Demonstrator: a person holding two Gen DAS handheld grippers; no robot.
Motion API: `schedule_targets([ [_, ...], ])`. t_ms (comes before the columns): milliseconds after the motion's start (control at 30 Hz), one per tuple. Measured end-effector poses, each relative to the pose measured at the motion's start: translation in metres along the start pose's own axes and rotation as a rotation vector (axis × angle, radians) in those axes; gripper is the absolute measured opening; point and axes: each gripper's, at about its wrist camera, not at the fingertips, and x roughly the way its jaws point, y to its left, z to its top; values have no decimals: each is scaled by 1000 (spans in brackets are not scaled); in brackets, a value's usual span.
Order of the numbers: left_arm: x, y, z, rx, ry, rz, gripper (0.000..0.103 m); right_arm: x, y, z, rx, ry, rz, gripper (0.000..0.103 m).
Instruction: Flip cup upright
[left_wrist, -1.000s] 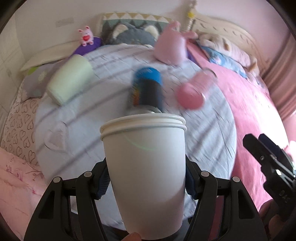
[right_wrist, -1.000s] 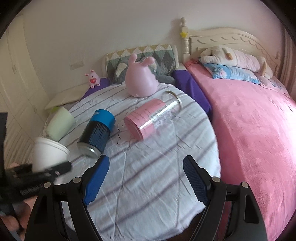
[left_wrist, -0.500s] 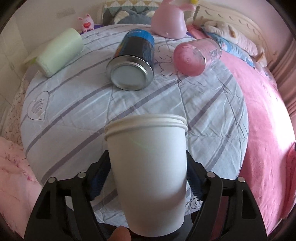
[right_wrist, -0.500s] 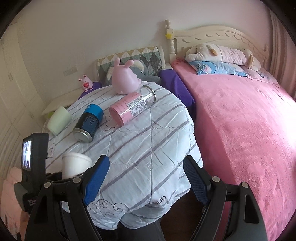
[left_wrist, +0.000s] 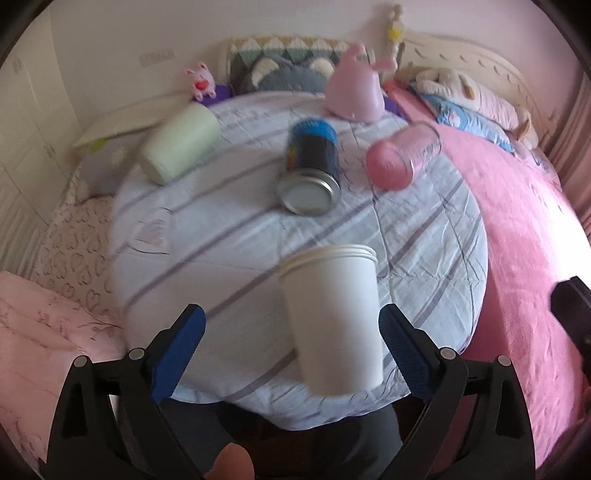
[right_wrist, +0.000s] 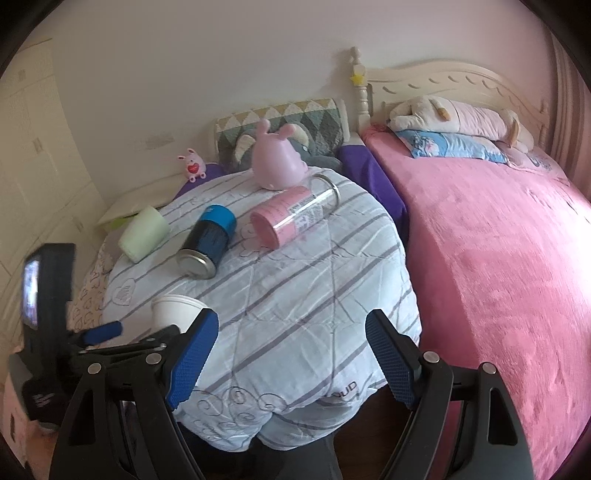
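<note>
A white paper cup (left_wrist: 332, 317) stands upright, rim up, near the front edge of the round table (left_wrist: 229, 236). It also shows in the right wrist view (right_wrist: 173, 314). My left gripper (left_wrist: 291, 339) is open, with its blue pads (left_wrist: 177, 347) wide apart on either side of the cup; the cup is nearer the right pad. My right gripper (right_wrist: 291, 350) is open and empty, above the table's front edge. The left gripper's body shows at the left of the right wrist view (right_wrist: 48, 317).
Lying on their sides on the striped cloth are a pale green cup (left_wrist: 177, 147), a blue and black can (left_wrist: 312, 173) and a pink bottle (left_wrist: 402, 158). A pink bunny toy (left_wrist: 354, 92) stands at the back. A pink bed (right_wrist: 498, 240) lies to the right.
My left gripper has opened and let go of the white cup, which now stands on the table. The left gripper has drawn back a little. The right gripper stays open.
</note>
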Motion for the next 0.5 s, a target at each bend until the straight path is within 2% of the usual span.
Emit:
schedule_targets([
  [300,-62,26,-15,2,-118,103,101,-10,36,-5,-65,-11,39,83],
  [500,-88,47,-32,-24,-155,164,103,-17,60,-12,-106,-6,71,83],
])
